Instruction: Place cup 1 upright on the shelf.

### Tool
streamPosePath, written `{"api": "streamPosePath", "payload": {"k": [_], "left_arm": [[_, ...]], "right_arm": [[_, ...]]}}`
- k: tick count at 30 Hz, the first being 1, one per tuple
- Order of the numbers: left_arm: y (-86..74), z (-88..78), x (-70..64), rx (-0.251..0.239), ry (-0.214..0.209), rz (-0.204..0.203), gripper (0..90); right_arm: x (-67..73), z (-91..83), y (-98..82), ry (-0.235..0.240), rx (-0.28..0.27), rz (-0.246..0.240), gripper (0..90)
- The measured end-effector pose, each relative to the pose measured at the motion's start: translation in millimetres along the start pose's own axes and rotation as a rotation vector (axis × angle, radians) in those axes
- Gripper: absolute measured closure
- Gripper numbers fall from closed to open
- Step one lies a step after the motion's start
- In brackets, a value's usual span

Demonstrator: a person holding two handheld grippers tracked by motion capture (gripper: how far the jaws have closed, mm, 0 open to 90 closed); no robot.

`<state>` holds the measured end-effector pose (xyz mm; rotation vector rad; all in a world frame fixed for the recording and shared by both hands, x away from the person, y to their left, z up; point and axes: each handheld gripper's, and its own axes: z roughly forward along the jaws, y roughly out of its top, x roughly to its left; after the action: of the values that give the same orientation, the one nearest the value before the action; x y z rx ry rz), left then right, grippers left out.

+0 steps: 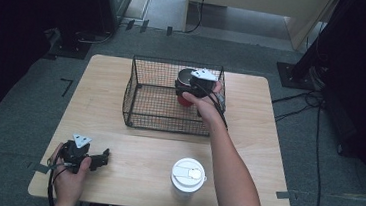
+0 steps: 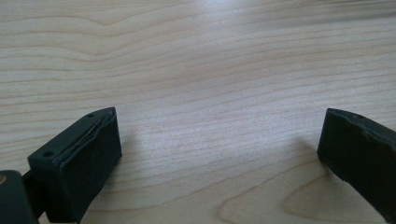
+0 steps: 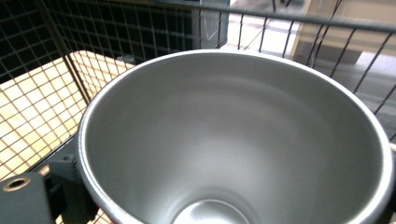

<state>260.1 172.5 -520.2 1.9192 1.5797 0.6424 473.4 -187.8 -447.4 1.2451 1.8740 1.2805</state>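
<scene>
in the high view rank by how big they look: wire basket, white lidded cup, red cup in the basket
1. wire basket, clearly largest
2. white lidded cup
3. red cup, partly hidden by the right gripper; it also sits farther from the camera, so ranks 2 and 3 are unsure

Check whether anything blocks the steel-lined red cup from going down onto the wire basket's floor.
Nothing visible does. The right claw holds the steel-lined red cup inside the black wire basket, and the mesh floor beside it is bare. Directly under the cup is hidden.
</scene>
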Motion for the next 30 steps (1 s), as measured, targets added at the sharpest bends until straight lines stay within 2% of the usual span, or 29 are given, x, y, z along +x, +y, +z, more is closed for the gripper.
{"api": "streamPosePath", "payload": {"k": [5,10,13,16,21,22,26,30], "left_arm": [[0.0,-0.1,0.0,0.001,0.0,0.001,0.2],[0.0,0.0,0.0,0.001,0.0,0.001,0.2],[0.0,0.0,-0.1,0.0,0.0,0.0,0.2],[0.0,0.0,-0.2,0.0,0.0,0.0,0.2],[0.0,0.0,-0.1,0.001,0.0,0.002,0.2],[0.0,0.0,-0.1,0.001,0.0,0.002,0.2],[0.0,0.0,-0.1,0.001,0.0,0.002,0.2],[0.0,0.0,0.0,0.001,0.0,0.002,0.2]], "right_arm": [[1.5,1.6,-1.7,0.011,0.02,-0.016,7.0],[2.0,3.7,-2.7,-0.017,0.04,-0.053,7.0],[-0.9,4.4,-2.5,-0.056,0.041,-0.044,7.0],[-3.0,4.0,-2.1,-0.071,0.046,-0.021,6.9],[-2.6,2.5,-1.9,-0.071,0.035,-0.016,4.5],[-2.9,0.2,0.4,-0.062,0.013,-0.014,2.1],[-2.0,-1.2,-0.2,-0.038,0.015,-0.027,0.0],[-0.4,-2.4,0.6,-0.056,-0.001,-0.026,0.0]]}}
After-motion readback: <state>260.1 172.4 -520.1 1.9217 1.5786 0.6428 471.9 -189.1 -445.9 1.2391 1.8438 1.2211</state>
